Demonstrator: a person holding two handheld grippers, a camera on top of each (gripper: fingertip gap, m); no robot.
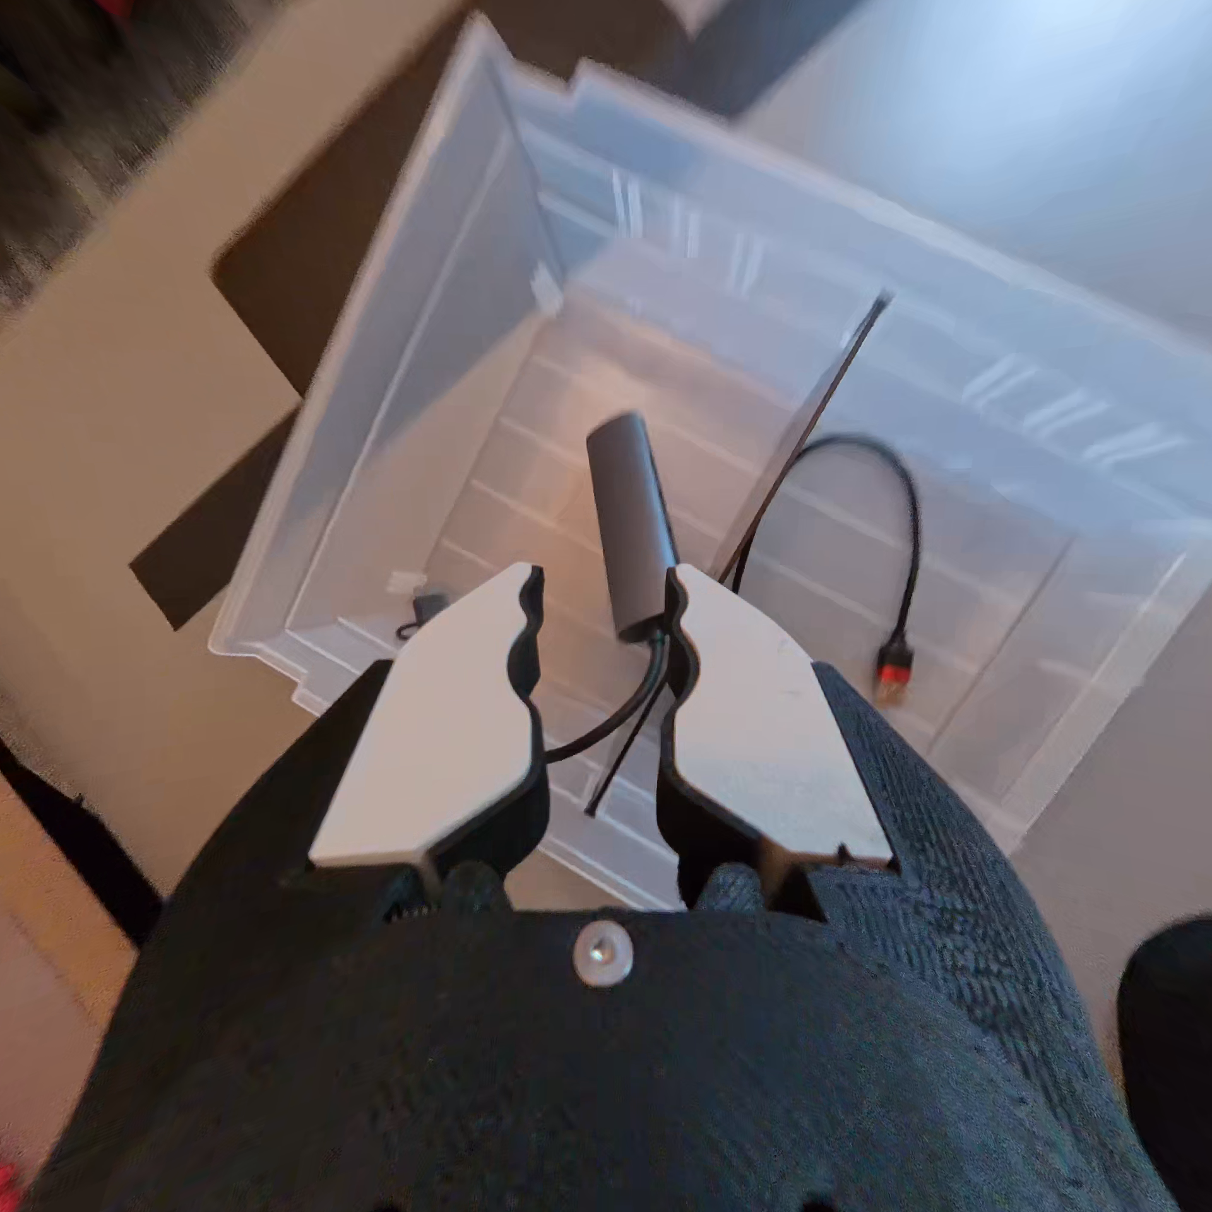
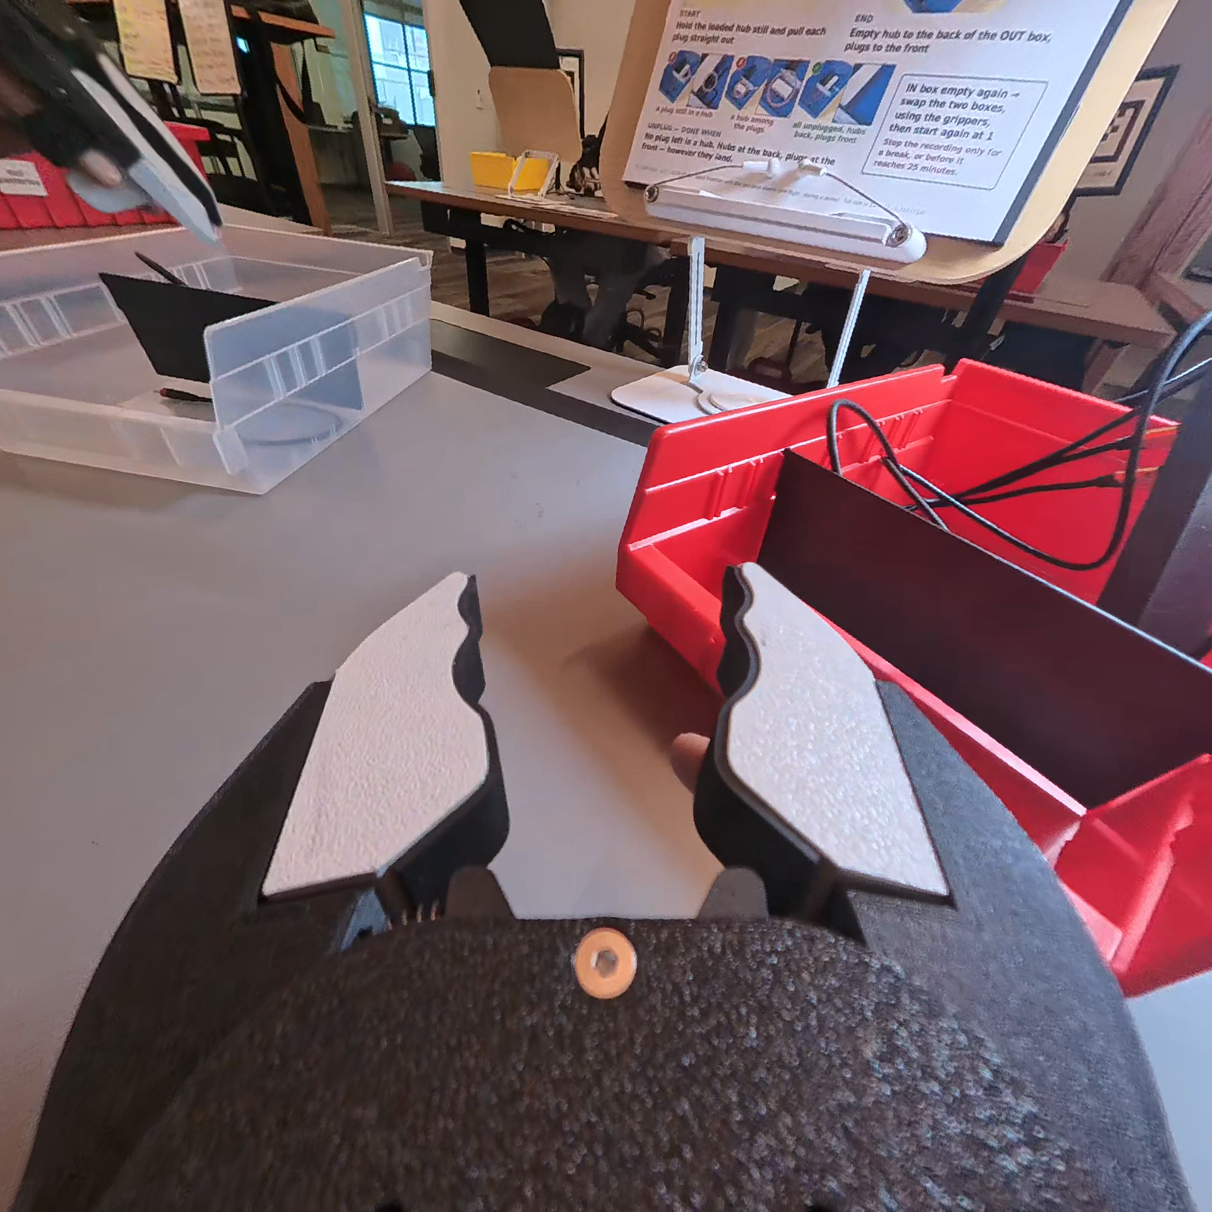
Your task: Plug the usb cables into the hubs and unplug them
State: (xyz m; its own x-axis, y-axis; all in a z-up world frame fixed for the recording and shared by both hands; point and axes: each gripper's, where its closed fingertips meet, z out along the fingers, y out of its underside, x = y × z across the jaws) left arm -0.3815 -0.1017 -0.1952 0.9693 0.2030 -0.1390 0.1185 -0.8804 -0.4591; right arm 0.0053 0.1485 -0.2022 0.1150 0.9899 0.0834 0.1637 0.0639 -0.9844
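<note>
In the left wrist view my left gripper (image 1: 605, 580) is open over a clear plastic bin (image 1: 420, 341). A grey USB hub (image 1: 626, 518) shows between the fingertips, close to the right finger, with its black lead curling under the left finger. I cannot tell whether it rests on the bin floor. A thin black divider (image 1: 807, 446) crosses the bin. Beyond it lies a black USB cable (image 1: 908, 518) with a red-and-black plug (image 1: 893, 669). My right gripper (image 2: 603, 577) is open and empty, low over the grey table (image 2: 328, 623) beside a red bin (image 2: 695, 525).
The red bin holds a black divider (image 2: 951, 623) and several black cables (image 2: 1023, 485). The clear bin (image 2: 315, 367) stands at the table's far left with the left gripper (image 2: 151, 170) above it. An instruction sheet on a white stand (image 2: 787, 216) is behind the red bin. One gripper's finger ends stand about 45 cm off the other's.
</note>
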